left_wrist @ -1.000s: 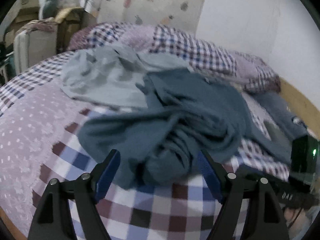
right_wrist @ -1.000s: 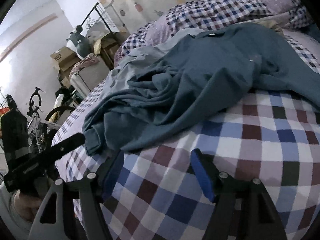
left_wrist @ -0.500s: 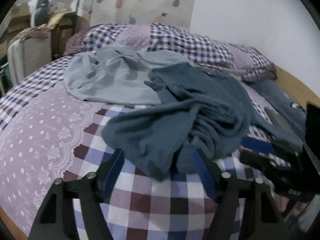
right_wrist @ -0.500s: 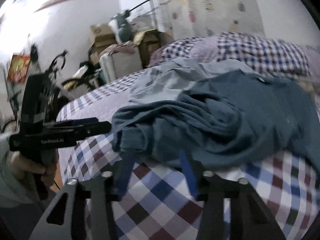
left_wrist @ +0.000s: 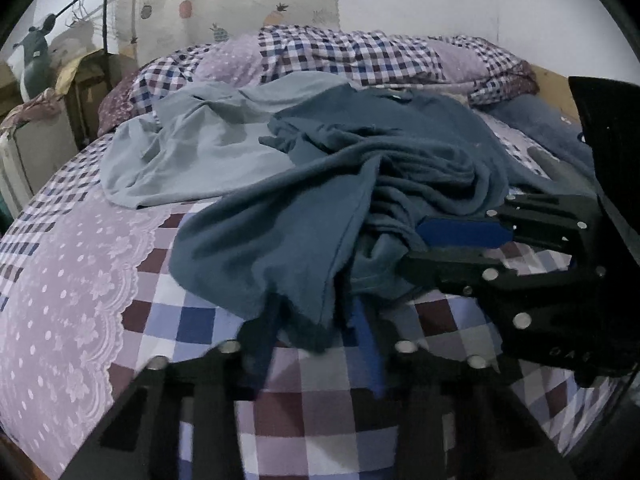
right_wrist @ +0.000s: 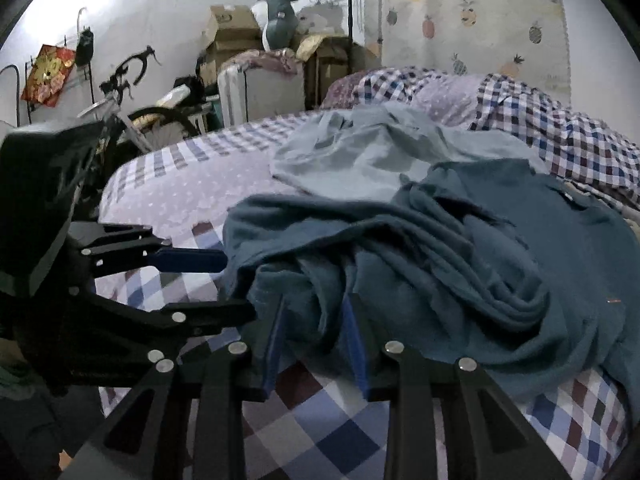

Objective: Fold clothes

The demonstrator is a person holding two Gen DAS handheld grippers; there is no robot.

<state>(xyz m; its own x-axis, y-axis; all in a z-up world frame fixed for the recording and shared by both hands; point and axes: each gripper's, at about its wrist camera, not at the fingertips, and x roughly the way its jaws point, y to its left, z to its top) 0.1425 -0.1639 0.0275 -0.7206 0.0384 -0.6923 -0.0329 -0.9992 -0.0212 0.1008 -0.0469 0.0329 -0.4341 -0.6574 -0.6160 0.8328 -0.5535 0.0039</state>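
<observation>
A crumpled dark teal shirt [left_wrist: 360,184] lies in a heap on the checked bedspread [left_wrist: 168,320]; it also shows in the right wrist view [right_wrist: 460,248]. A pale grey-blue garment [left_wrist: 192,152] lies behind it, partly under it. My left gripper [left_wrist: 316,332] has its blue pads closed in around the shirt's near hem. My right gripper [right_wrist: 316,332] has its pads closed in on a bunched fold of the same shirt. Each gripper shows from the side in the other's view, the right one [left_wrist: 460,240] and the left one [right_wrist: 192,280].
The bed has a lilac dotted lace panel [left_wrist: 60,280] at the left and checked pillows [left_wrist: 360,56] at the back. A dark blue garment [left_wrist: 548,132] lies at far right. Beside the bed stand a bicycle [right_wrist: 120,96], boxes [right_wrist: 232,32] and a suitcase [right_wrist: 260,88].
Both grippers moved in to the near edge of the teal shirt and their jaws narrowed from wide open onto the cloth. The two grippers came closer together.
</observation>
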